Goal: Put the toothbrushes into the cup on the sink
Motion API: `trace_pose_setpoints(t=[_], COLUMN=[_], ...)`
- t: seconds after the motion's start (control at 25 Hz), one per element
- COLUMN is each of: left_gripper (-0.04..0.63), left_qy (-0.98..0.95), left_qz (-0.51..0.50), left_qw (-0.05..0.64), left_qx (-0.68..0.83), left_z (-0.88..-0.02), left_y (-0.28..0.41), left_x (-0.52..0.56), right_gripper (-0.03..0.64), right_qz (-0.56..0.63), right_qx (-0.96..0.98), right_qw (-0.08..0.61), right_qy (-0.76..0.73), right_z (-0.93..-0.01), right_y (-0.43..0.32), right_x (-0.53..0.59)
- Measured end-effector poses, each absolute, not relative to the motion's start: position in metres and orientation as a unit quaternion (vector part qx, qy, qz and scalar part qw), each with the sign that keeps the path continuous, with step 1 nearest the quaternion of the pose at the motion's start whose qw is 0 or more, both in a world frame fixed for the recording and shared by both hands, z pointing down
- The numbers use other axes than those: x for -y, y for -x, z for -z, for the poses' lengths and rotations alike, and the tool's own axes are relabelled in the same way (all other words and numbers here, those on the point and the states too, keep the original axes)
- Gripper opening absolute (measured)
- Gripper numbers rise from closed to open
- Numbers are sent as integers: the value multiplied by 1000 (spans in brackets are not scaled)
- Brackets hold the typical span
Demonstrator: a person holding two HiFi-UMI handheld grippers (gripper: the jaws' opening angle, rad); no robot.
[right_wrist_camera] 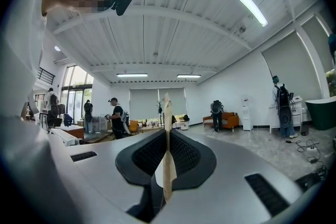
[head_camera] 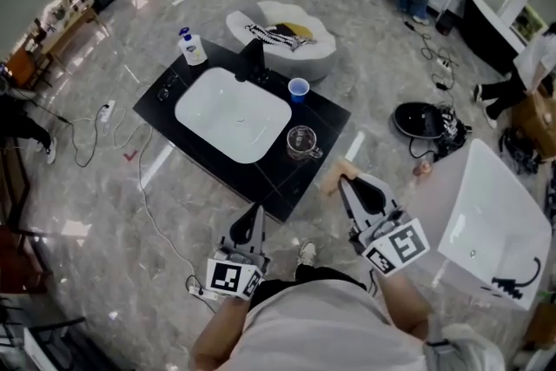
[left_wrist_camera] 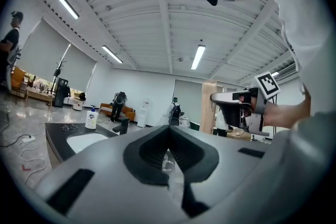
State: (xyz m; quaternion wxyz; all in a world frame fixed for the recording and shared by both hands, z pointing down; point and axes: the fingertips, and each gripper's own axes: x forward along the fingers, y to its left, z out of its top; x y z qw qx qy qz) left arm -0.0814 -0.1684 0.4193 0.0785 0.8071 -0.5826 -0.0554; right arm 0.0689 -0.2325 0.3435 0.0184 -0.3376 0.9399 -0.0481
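Note:
The clear glass cup (head_camera: 301,141) stands on the black counter (head_camera: 326,119) at the right of the white sink basin (head_camera: 233,114). My right gripper (head_camera: 346,182) hovers just off the counter's near right edge, shut on a thin beige toothbrush (head_camera: 335,176). In the right gripper view the toothbrush (right_wrist_camera: 167,128) stands upright between the pads of that gripper (right_wrist_camera: 167,165). My left gripper (head_camera: 254,215) hangs over the floor in front of the counter's near corner, jaws together with nothing seen in them. Through the slit of the left gripper (left_wrist_camera: 169,164), the cup (left_wrist_camera: 167,164) shows small.
A blue cup (head_camera: 298,89), a black faucet (head_camera: 254,61) and a soap bottle (head_camera: 192,47) stand on the counter's far side. A white tub (head_camera: 491,221) sits at the right, a black bag (head_camera: 424,119) beyond it. Cables (head_camera: 148,187) trail over the floor at the left.

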Motion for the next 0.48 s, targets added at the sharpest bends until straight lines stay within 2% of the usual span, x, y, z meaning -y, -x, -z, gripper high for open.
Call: trace_pose_setpoints(t=[0.48], left_gripper=[2], left_qy=[-797], left_qz=[45], left_qw=[78], left_qx=[597], left_z=[-420], left_y=[84], left_x=[185], right_gripper=[49], right_qz=[79], right_qx=[-939], right_qw=[36], right_qy=[333], right_z=[-351], right_y=[-65], right_x=[284])
